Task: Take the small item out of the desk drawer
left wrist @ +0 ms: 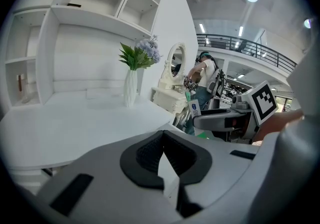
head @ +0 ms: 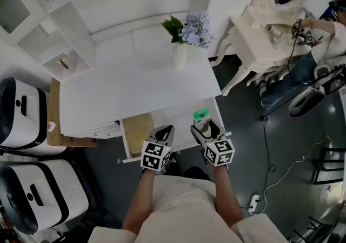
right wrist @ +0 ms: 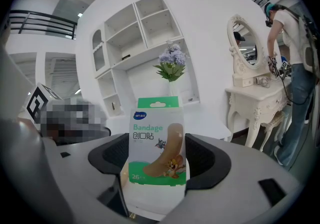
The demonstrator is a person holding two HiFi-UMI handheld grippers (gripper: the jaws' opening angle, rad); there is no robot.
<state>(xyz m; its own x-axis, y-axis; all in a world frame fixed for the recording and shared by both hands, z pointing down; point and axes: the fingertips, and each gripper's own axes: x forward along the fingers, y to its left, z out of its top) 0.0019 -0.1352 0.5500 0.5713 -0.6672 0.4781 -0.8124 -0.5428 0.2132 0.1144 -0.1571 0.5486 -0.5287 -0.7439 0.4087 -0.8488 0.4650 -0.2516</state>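
Observation:
My right gripper (head: 204, 128) (right wrist: 160, 157) is shut on a small green and white bandage box (right wrist: 157, 142), which stands upright between its pads. The head view shows the box (head: 201, 116) held over the front right edge of the white desk (head: 135, 85). The desk drawer (head: 137, 131) is pulled out at the front, and its tan bottom shows. My left gripper (head: 164, 136) (left wrist: 164, 157) hovers over the drawer's right part, shut on nothing. In the left gripper view, the right gripper (left wrist: 225, 118) carries the box (left wrist: 195, 108) to the right.
A white vase of flowers (head: 180, 55) (left wrist: 131, 86) stands at the desk's back right. White shelves (head: 59, 47) rise on the left. An ornate dressing table with a mirror (head: 259, 36) and a person (head: 324, 41) are on the right. White machines (head: 27, 117) and cardboard (head: 54, 123) stand left.

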